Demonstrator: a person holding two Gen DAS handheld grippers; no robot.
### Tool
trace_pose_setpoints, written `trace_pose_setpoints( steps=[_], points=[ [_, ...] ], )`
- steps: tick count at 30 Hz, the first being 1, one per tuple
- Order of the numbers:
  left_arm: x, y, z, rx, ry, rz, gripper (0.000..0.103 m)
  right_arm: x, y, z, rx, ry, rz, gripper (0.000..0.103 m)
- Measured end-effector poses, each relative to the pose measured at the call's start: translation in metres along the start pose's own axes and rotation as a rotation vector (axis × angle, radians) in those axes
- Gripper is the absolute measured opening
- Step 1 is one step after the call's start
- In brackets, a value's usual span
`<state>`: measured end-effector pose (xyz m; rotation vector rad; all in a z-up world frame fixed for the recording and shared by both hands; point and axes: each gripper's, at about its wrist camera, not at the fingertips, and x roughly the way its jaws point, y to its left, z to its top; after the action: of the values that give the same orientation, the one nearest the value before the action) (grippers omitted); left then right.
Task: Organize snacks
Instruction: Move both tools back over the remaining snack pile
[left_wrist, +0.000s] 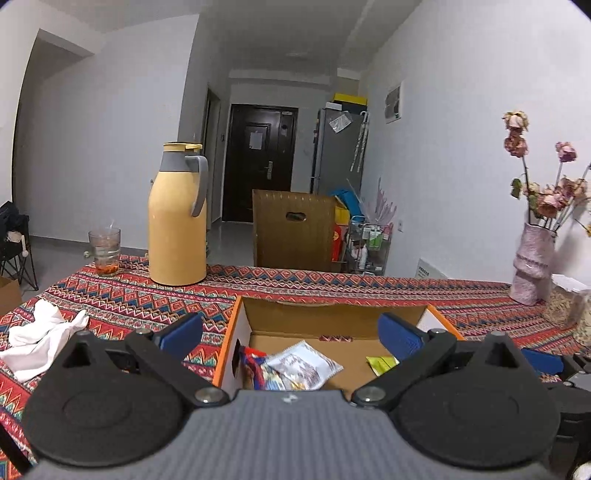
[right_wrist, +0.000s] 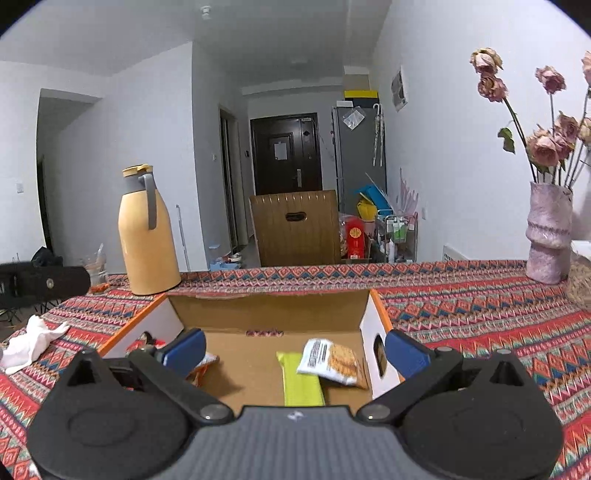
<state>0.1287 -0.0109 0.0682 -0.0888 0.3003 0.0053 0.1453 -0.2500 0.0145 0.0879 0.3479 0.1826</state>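
Already several snacks lie inside the open cardboard box: a white packet and a colourful wrapper toward its left wall, a green bar and a cracker packet toward its right wall. No loose snack shows on the patterned tablecloth, so the sorting looks nearly finished. Left gripper and right gripper both hover over the box, fingers spread apart, holding nothing. A yellow flask stands near the table's far-left corner, a vase at its far-right edge, a crumpled cloth by the left edge; a hallway and dark door lie beyond.
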Motion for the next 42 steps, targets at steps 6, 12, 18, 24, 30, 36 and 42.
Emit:
trace_pose_setpoints(
  steps=[6,12,18,24,30,36,42],
  points=[
    [-0.027,0.000,-0.018,0.024,0.015,-0.010,0.103,-0.029,0.000,-0.021,-0.002,0.021,-0.010,0.103],
    [-0.043,0.005,-0.041,0.037,0.060,-0.014,0.103,-0.052,-0.006,-0.042,0.003,0.052,-0.009,0.103],
    [-0.061,0.015,-0.063,0.056,0.072,-0.004,0.103,-0.069,-0.013,-0.064,0.005,0.070,-0.017,0.103],
    [-0.074,0.031,-0.082,0.054,0.095,0.022,0.103,-0.089,-0.019,-0.083,-0.004,0.078,-0.031,0.103],
    [-0.082,0.045,-0.097,0.038,0.142,0.044,0.103,-0.101,-0.022,-0.091,0.000,0.081,-0.027,0.103],
    [-0.085,0.044,-0.098,0.037,0.142,0.045,0.103,-0.102,-0.019,-0.093,0.005,0.090,-0.014,0.103],
    [-0.084,0.047,-0.099,0.027,0.142,0.039,0.103,-0.100,-0.017,-0.095,0.000,0.101,-0.020,0.103]
  ],
)
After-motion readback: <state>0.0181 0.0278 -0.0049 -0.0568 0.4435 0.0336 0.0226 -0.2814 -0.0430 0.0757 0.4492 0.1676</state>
